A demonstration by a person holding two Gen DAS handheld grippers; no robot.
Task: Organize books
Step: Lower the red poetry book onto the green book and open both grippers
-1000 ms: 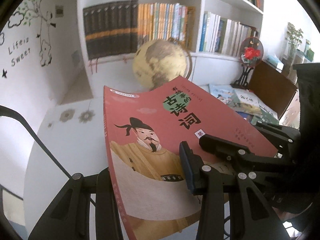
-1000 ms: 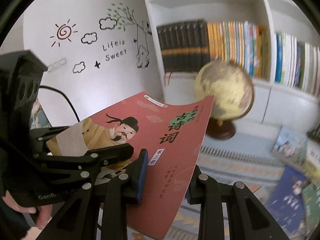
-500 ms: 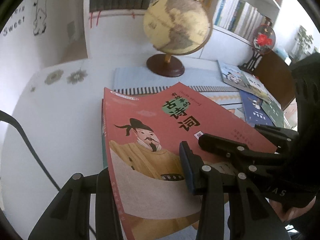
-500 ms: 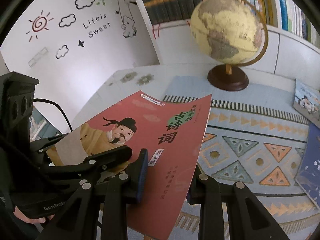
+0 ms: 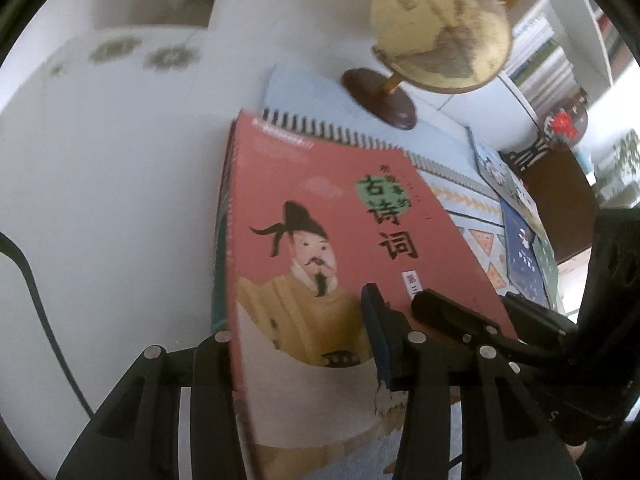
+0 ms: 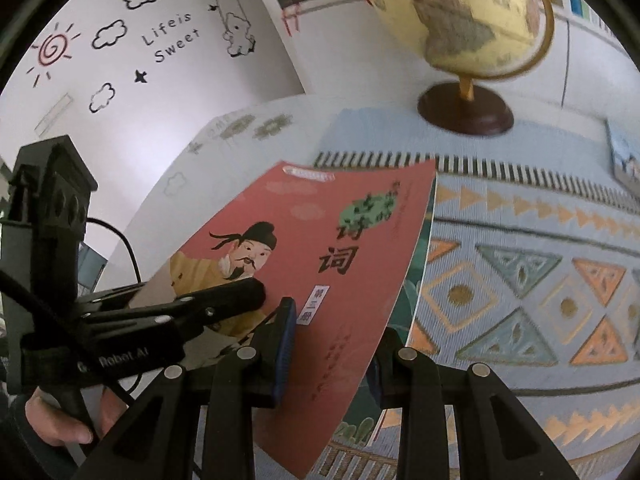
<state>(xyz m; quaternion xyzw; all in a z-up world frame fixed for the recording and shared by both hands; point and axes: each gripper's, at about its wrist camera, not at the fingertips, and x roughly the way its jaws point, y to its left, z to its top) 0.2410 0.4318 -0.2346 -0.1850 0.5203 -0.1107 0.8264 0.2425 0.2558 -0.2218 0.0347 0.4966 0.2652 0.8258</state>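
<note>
I hold a red book [image 5: 320, 264] between both grippers above a patterned mat [image 6: 520, 280], on top of a green-edged book [image 6: 404, 292] that shows just beyond its right edge in the right wrist view.

My left gripper [image 5: 296, 344] straddles the near left corner of the cover; its jaws are opening, with the book between them, and I cannot tell whether the pads press it. My right gripper [image 6: 332, 348] is clamped on the near right edge, one pad on the cover and the other under it.

The book's spine edge, left in the left wrist view, runs beside bare white tabletop [image 5: 112, 208], which stays open to the left. Its far edge stops short of the mat's striped border. Beyond that, upper right, stands a globe [image 6: 460, 20] on a dark round base, apart from the book. More books [image 5: 524, 248] lie along the right of the left wrist frame.

The cover bears a bearded figure in a black hat and yellow robe, with large Chinese characters down its right side. The wall decal [image 6: 170, 38] reads "Life is Sweet". My left gripper's body carries "Robot AI".

The book's long axis runs away from me toward the globe, title end farthest.
</note>
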